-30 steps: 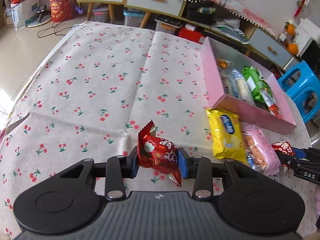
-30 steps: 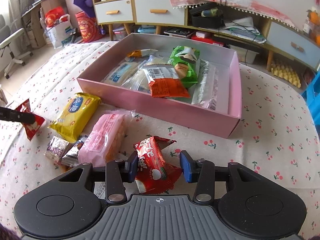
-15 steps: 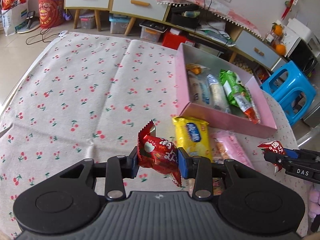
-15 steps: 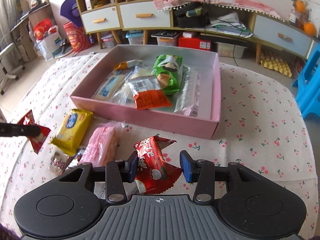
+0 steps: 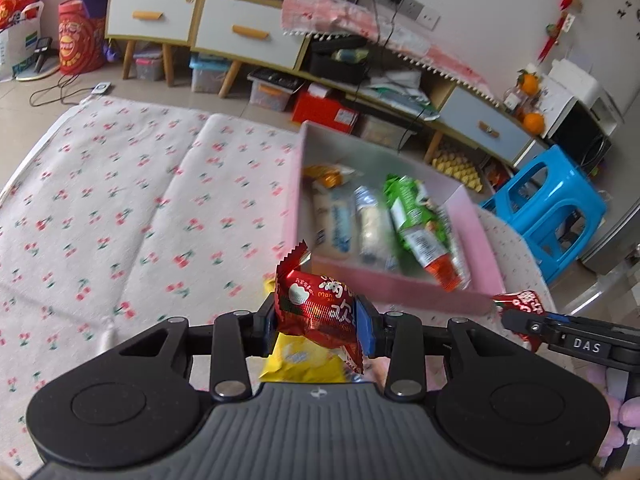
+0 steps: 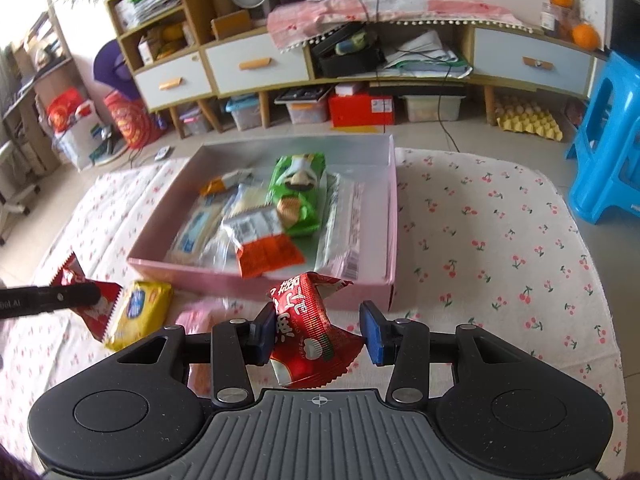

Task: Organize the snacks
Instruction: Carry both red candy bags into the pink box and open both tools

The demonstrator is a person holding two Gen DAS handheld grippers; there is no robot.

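Desk (image 5: 120, 208) with the cherry-print cloth carries everything; the pink box (image 6: 390, 216) sits on it toward the far side and is partly filled. Inside it: a green packet (image 6: 298, 184), an orange-ended packet (image 6: 266, 246), a clear sleeve (image 6: 344, 224) along the right wall, a few pale packets on the left, too blurred to count exactly. So a good share of the sorting looks done. Left outside on the cloth, near the box's front wall: a yellow packet (image 6: 140, 312) and a pink packet (image 6: 192, 320), the pink one mostly hidden behind the tool body; there may be more under it, cannot tell. In transit: two red wrappers. Left gripper (image 5: 316, 318) has its jaws clamped on one red wrapper (image 5: 316, 304), held above the yellow packet, just short of the box's front wall. Right gripper (image 6: 318, 334) carries the second red wrapper (image 6: 308, 320); left jaw is on it, right jaw shows a small gap to the foil, so the hold looks loose but it is off the cloth, just in front of the box's near right corner. Remaining, by my read: drop both red wrappers in the box, then the yellow and pink packets.
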